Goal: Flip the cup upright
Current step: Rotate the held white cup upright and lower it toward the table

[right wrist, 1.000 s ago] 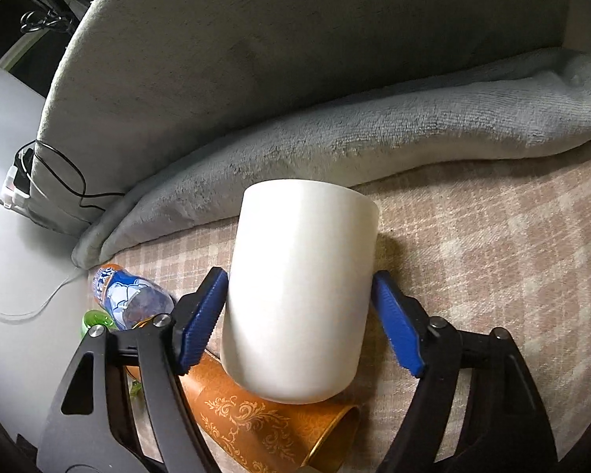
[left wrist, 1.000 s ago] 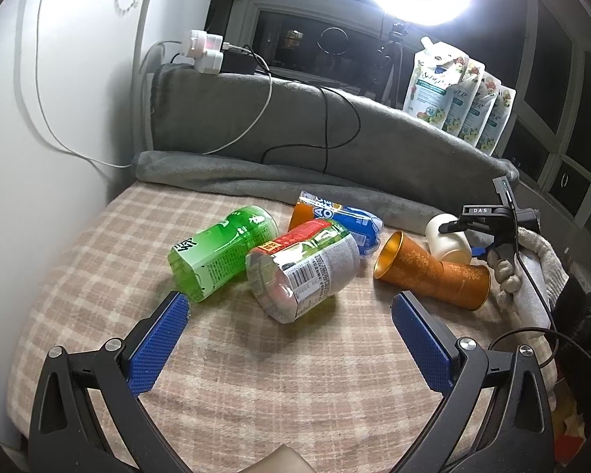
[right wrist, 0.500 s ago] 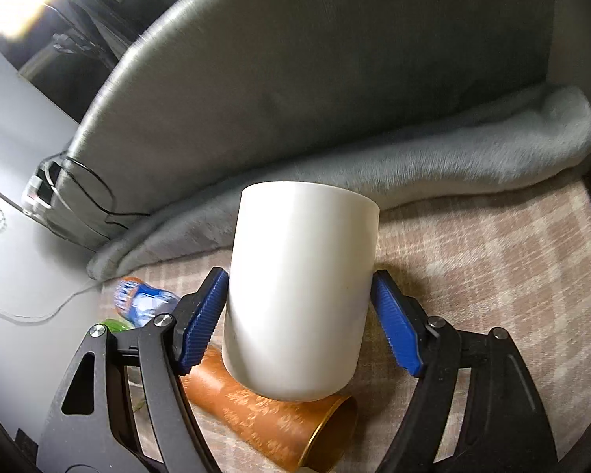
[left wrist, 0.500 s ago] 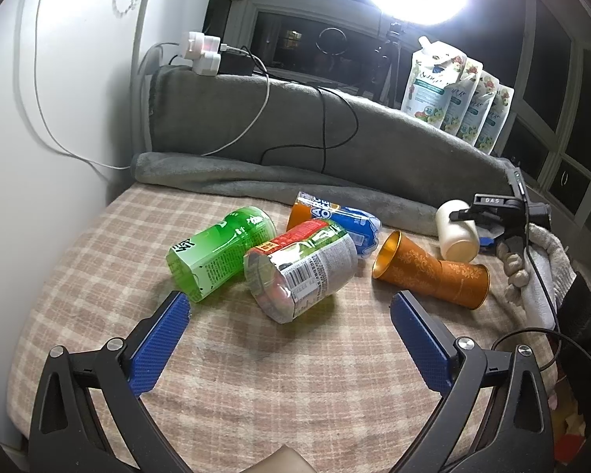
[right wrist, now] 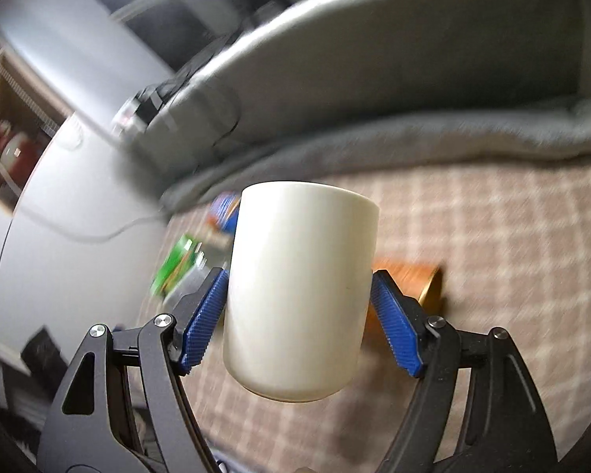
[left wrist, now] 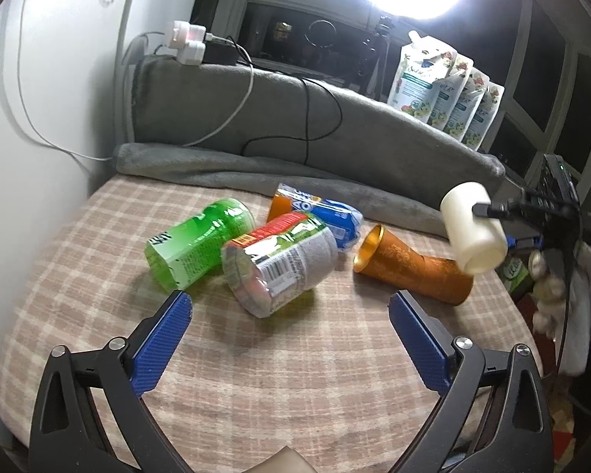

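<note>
My right gripper (right wrist: 299,315) is shut on a white cup (right wrist: 299,295) and holds it in the air above the checked bedcover; the scene behind it is blurred. The left wrist view shows the cup (left wrist: 472,232) tilted at the right, raised above an orange-gold cup (left wrist: 413,266) that lies on its side. My left gripper (left wrist: 287,335) is open and empty, low over the near part of the cover.
A green can (left wrist: 197,244), a foil-labelled can (left wrist: 283,264) and a blue-orange bottle (left wrist: 319,216) lie on the checked cover (left wrist: 295,374). A grey blanket roll (left wrist: 256,173) runs along the back, with cables and pouches (left wrist: 445,90) beyond.
My right gripper has lifted the white cup off the cover and is swinging it; the view has rotated and blurred. The left gripper has hardly moved.
</note>
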Demonstrator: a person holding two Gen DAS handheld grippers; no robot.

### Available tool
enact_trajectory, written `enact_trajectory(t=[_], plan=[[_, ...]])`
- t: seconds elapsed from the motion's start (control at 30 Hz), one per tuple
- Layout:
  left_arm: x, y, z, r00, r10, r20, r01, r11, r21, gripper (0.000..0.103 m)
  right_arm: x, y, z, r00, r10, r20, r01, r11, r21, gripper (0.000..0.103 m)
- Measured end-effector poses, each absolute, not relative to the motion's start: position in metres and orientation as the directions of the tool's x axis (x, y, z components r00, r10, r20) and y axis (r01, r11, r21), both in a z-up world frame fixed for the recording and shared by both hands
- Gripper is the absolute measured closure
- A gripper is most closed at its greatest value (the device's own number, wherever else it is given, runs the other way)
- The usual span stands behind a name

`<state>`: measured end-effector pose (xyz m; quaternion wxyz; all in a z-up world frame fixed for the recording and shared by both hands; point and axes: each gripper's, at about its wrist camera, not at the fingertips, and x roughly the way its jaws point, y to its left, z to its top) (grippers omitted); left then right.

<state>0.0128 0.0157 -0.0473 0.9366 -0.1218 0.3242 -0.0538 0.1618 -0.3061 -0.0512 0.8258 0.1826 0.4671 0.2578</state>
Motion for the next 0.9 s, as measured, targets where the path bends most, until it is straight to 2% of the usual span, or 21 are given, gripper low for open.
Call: enact_trajectory(t=[0.37, 0.83, 0.9], plan=[[0.019, 0.01, -0.058, 0.738, -0.242, -0.63, 0.044, 0.949, -0.313, 0.007, 0.114, -0.243, -0.114, 0.253, 0.658, -0.71, -0.279, 0.752, 0.597, 0.026], [0.027, -0.01, -0.069, 0.687, -0.29, -0.667, 0.089, 0.944, -0.319, 0.007, 0.112, -0.228, -0.128, 0.253, 0.644, -0.722, -0.28, 0.763, 0.582, 0.025], [0.027, -0.013, -0.069, 0.682, -0.293, -0.67, 0.093, 0.944, -0.318, 0.007, 0.111, -0.23, -0.125, 0.268, 0.641, -0.719, -0.29, 0.765, 0.575, 0.02]])
